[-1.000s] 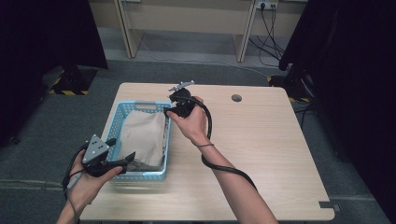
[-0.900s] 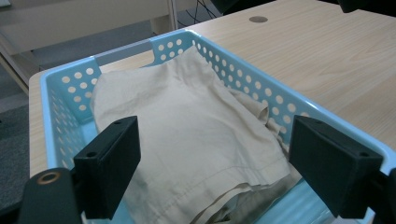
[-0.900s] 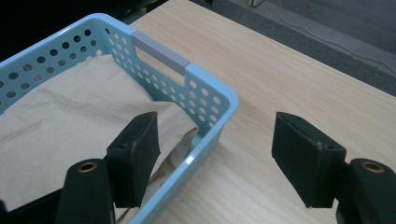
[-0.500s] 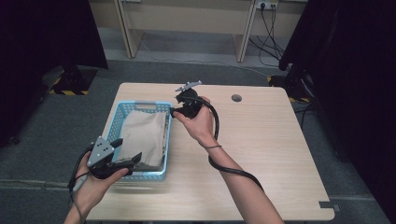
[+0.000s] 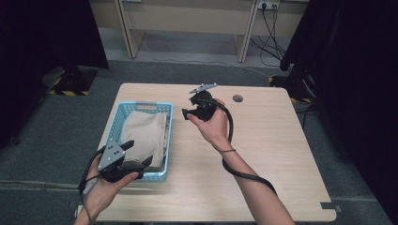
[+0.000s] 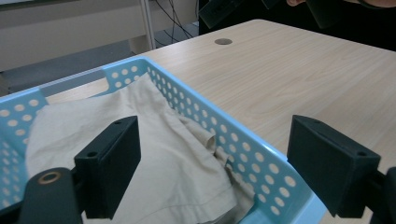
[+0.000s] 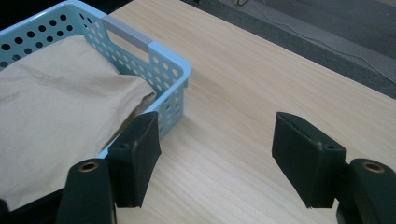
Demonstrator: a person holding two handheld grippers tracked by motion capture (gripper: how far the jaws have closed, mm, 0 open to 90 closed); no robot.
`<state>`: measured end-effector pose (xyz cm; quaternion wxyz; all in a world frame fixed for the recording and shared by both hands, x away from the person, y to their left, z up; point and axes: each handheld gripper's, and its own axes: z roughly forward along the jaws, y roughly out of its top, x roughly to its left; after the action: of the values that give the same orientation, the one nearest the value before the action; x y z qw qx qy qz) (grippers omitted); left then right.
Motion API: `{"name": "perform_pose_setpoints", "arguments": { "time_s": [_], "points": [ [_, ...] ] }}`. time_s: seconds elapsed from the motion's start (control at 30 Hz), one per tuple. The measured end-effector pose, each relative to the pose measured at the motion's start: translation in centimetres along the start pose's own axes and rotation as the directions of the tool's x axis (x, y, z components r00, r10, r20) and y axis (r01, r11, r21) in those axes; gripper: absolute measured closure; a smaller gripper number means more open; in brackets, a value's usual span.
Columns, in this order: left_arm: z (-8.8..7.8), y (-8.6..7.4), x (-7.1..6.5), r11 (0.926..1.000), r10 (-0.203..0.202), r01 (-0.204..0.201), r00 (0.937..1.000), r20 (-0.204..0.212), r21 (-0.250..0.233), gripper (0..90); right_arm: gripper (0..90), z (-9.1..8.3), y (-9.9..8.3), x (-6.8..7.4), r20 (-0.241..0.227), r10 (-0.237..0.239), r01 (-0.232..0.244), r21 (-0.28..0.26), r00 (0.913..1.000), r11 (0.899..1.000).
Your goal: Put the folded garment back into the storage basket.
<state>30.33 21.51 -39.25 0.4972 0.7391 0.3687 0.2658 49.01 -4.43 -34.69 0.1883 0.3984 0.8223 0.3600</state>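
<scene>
Two hand-held grippers hang over a pale wood-grain table (image 5: 281,154) that stands on grey carpet (image 5: 42,140), with a small round dark cable hole (image 5: 238,98) near its far edge. A light blue perforated basket (image 5: 165,140) sits on the left part of the tabletop, and a folded beige cloth (image 5: 144,131) lies inside it, filling most of the floor of the basket. The left gripper (image 5: 136,153) is at the basket's near end, its jaws wide apart with nothing between them; in the left gripper view one jaw is above the cloth (image 6: 154,154) and the other is outside the basket's rim (image 6: 243,135). The right gripper (image 5: 187,114) is held above bare table just beside the basket's far right corner, its jaws likewise spread and empty. Beyond the table runs a light wooden bench or frame (image 5: 187,18) with cables (image 5: 277,33) trailing from a wall socket, and dark curtains (image 5: 347,70) hang at both sides of the room.
</scene>
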Motion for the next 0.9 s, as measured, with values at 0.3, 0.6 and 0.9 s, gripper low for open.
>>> {"name": "perform_pose_setpoints", "arguments": {
  "time_s": [0.3,0.6,0.9],
  "points": [
    [1.1,0.4,-1.4,0.9998,0.017,-0.016,0.9993,0.032,-0.006,16.6,32.9,-0.9,-1.1,-1.5,0.012,0.018,-0.018,-0.005,0.9998,1.000],
    [2.2,0.8,-2.8,0.9991,0.037,-0.036,0.9973,0.064,-0.020,17.0,33.0,-1.9,-2.6,-2.9,0.029,0.036,-0.036,-0.006,0.9989,0.999],
    [3.2,1.2,-4.2,0.9978,0.060,-0.056,0.9929,0.103,-0.034,17.0,33.0,-3.2,-4.1,-4.1,0.046,0.055,-0.055,-0.014,0.9974,0.998]
  ]
}}
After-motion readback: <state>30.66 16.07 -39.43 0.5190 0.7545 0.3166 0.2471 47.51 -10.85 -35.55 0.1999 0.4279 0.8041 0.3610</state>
